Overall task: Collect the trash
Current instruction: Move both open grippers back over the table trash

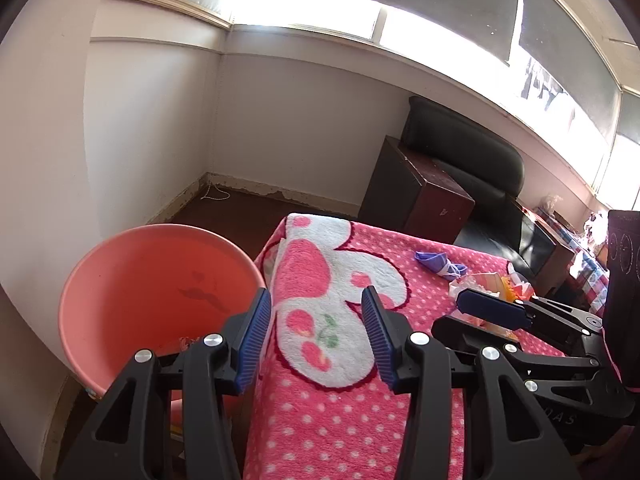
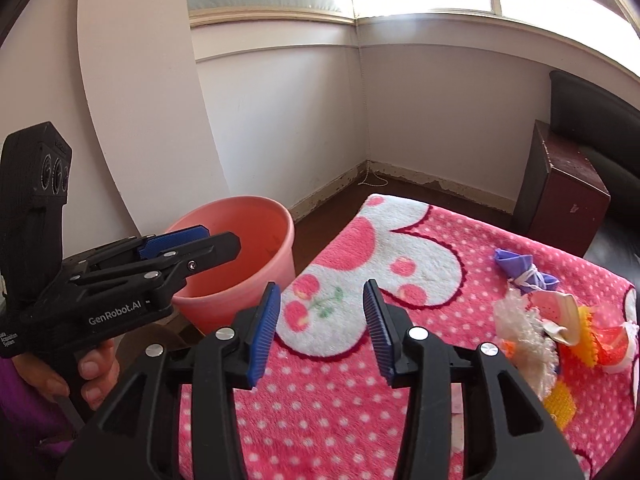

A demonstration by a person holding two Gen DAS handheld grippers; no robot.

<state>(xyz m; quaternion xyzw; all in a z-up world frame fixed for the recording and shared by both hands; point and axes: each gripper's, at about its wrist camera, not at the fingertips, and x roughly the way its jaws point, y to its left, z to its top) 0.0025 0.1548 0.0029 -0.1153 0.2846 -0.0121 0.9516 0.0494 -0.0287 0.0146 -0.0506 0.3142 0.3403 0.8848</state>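
Observation:
A salmon-pink bucket (image 1: 160,280) (image 2: 248,280) stands on the floor at the left end of a table covered by a pink dotted blanket (image 1: 320,420) (image 2: 320,420). Small scraps lie at the bucket's bottom. My left gripper (image 1: 316,320) (image 2: 220,240) is open and empty, with its tips over the bucket's rim and the blanket's edge. My right gripper (image 2: 322,320) (image 1: 460,316) hangs above the blanket, open with nothing between its pads. On the blanket's right side lie a purple scrap (image 1: 438,262) (image 2: 520,268) and a pile of white, orange and yellow scraps (image 1: 492,284) (image 2: 560,332).
A dark wooden cabinet (image 1: 420,196) (image 2: 560,196) and a black sofa (image 1: 480,152) stand beyond the table by the window wall. Bare brown floor fills the room corner behind the bucket. A person's hand (image 2: 92,372) in a purple sleeve holds the left gripper.

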